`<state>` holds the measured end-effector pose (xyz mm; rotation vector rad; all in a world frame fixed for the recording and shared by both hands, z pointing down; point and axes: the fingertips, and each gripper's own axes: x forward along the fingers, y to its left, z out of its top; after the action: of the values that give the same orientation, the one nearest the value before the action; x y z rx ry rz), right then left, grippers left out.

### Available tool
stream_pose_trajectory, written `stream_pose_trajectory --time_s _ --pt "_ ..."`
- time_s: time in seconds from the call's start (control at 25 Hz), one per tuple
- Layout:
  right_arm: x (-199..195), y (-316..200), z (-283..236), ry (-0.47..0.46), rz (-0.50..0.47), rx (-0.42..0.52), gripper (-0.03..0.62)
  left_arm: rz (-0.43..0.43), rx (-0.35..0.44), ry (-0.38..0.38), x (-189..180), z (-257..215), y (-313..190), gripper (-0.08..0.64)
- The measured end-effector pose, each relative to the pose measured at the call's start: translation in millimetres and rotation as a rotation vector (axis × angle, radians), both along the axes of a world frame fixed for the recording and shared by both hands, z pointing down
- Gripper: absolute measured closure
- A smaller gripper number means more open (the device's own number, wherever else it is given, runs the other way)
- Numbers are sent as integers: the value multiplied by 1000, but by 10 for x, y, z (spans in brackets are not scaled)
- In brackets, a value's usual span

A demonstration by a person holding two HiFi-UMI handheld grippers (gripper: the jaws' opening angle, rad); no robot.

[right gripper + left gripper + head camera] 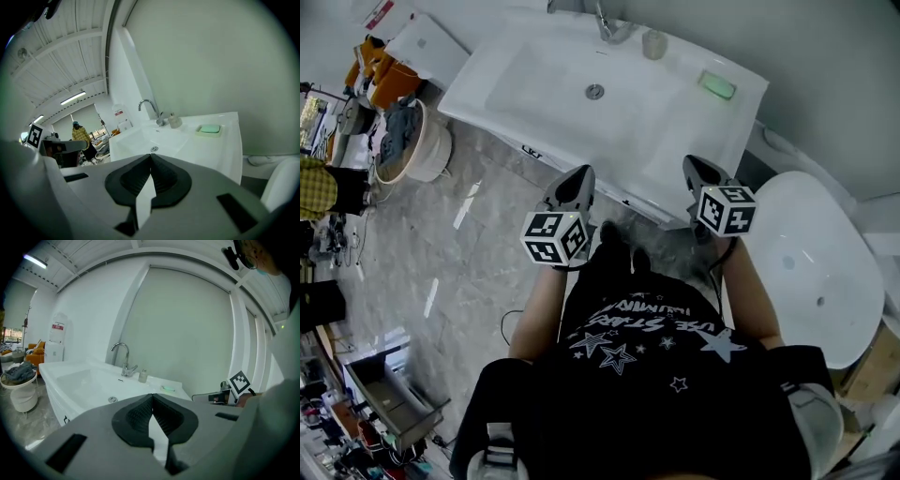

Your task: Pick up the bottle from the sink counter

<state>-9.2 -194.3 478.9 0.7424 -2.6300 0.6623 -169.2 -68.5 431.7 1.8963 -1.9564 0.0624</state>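
Observation:
The small pale bottle stands upright at the back of the white sink counter, just right of the faucet. It also shows in the left gripper view as the bottle and in the right gripper view as the bottle. My left gripper hovers in front of the counter's near edge, its jaws shut and empty. Over the counter's front right corner my right gripper is likewise shut on nothing. Both are well short of the bottle.
A green soap in its dish lies on the counter's right side. The basin drain sits mid-sink. A white tub stands on the floor at right, a bucket of cloths at left. A person in yellow stands far off.

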Motion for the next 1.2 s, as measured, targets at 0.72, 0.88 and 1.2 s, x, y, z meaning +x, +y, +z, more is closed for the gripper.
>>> stream_pose_trajectory --time_s 0.72,0.88,1.2 --pt "-25 -1022 119 36 304 -24 586 277 35 22 -555 64 -1878 551" --pt "-78 -1170 113 55 361 -37 586 363 61 61 -581 25 -2234 533" --pt "-233 -1496 170 92 418 -53 586 449 90 9 -561 157 -2907 251"
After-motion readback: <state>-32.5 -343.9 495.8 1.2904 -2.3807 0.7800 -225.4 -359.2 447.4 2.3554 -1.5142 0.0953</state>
